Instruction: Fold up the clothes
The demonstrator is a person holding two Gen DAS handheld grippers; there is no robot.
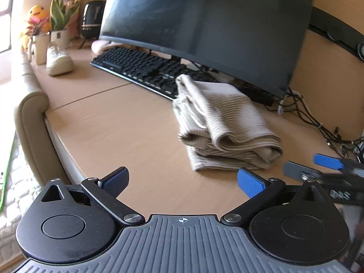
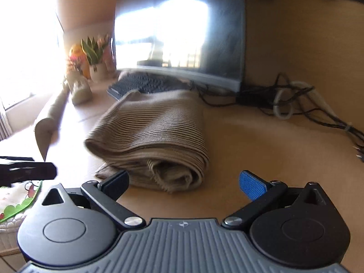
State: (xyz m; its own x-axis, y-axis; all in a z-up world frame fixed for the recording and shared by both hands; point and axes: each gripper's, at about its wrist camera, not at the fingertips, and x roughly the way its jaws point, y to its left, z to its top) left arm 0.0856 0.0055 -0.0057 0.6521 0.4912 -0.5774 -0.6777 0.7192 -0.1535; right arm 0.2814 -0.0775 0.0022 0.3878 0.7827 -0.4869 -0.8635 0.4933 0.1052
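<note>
A beige ribbed garment [image 1: 218, 122] lies folded in a thick bundle on the wooden desk [image 1: 113, 122], its far end resting against the keyboard. My left gripper [image 1: 183, 182] is open and empty, just in front of the bundle's near edge. In the right wrist view the same garment [image 2: 152, 136] lies close ahead. My right gripper [image 2: 184, 182] is open and empty, with its left finger beside the bundle's near corner. The right gripper also shows in the left wrist view [image 1: 318, 166], at the right of the bundle.
A black keyboard [image 1: 141, 68] and a curved monitor [image 1: 204, 22] stand behind the garment. Cables [image 1: 314, 118] lie at the right. A white shoe [image 1: 58, 61], a mug, plants and a speaker sit at the far left. A padded desk edge [image 1: 31, 118] curves on the left.
</note>
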